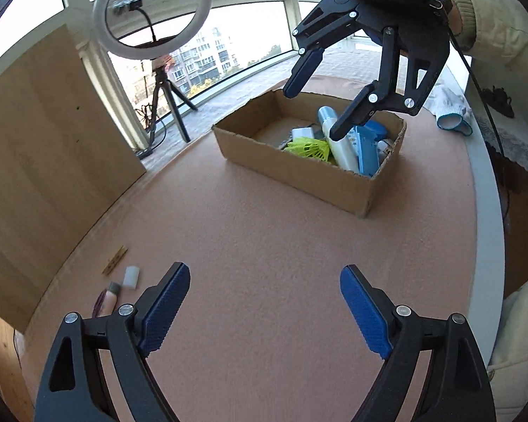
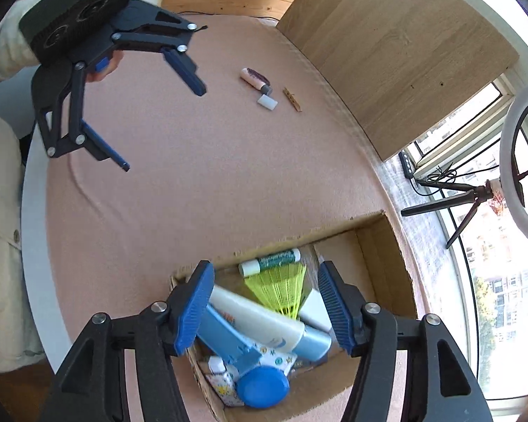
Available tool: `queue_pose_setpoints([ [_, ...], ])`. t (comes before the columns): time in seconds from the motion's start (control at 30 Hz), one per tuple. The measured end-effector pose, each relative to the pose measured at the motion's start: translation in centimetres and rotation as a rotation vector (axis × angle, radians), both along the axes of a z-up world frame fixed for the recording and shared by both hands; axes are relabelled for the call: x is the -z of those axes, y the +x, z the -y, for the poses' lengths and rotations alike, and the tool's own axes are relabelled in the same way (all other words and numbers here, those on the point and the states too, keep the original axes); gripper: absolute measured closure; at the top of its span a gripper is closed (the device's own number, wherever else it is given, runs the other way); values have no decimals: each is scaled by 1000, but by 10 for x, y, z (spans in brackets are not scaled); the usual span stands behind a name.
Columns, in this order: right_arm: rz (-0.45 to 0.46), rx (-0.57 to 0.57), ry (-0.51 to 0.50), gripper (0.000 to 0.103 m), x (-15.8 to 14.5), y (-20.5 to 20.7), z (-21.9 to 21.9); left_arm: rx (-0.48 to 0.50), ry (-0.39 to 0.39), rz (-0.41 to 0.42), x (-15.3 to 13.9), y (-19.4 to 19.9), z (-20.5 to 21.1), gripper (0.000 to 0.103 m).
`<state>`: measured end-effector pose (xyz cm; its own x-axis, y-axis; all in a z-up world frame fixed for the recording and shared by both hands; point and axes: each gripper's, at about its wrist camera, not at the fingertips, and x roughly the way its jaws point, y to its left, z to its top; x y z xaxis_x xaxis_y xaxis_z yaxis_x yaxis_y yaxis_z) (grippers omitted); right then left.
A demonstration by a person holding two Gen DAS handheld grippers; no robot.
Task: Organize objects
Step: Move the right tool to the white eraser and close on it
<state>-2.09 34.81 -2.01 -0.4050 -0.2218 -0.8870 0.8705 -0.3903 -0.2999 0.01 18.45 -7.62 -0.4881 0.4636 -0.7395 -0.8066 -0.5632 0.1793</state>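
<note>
At the far left of the left wrist view a wooden panel (image 1: 35, 147) stands along the edge of the pink mat (image 1: 264, 232), and close to that edge lie three loose items: a wooden clothespin (image 1: 115, 259), a small white block (image 1: 130, 276) just beside it, and a pink tube (image 1: 108, 300) touching the block's near end. The clothespin's long axis runs diagonally, roughly parallel to the panel edge; the tube lies along much the same line, its grey capped end toward the block. The left gripper (image 1: 264, 299) hangs over bare mat with its blue fingers spread wide and nothing between them, the three items just off its left finger. A broad stretch of open mat lies between it and the cardboard box (image 1: 299, 172), which sits toward the right, near the mat's far edge and the white table rim (image 1: 482, 190). Inside the box, a white bottle (image 1: 338, 140) lies slanted with its pale-blue capped end pointing away, beside a yellow-green shuttlecock (image 1: 308, 148) and a blue plastic toy (image 1: 369, 147). The right gripper (image 2: 264, 302) hovers directly above the box's filled end, released and empty, its fingers straddling the bottle and shuttlecock from above without touching them. Beyond the box a ring light (image 1: 151, 10) on a tripod stands by the window.
</note>
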Motion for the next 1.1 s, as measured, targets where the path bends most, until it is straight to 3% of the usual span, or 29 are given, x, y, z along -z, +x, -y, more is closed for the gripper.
queue_pose_setpoints([
  [0.33,58,125,-102,46,35,-59,139,-245,38,22,14,28,129,8],
  [0.67,124,349,-199,46,102,-144,203,-399,58,68,35,56,180,8],
  [0.7,131,374,-202,55,106,-150,204,-403,57,70,36,58,182,8],
  [0.73,135,394,-204,78,109,-155,205,-407,59,71,37,60,184,8],
  [0.8,158,421,-236,86,111,-163,204,-410,62,77,39,63,186,8],
  [0.87,162,417,-235,101,110,-165,206,-415,62,78,39,67,185,8],
  [1.1,158,431,-245,101,109,-177,204,-415,62,82,39,68,184,8],
])
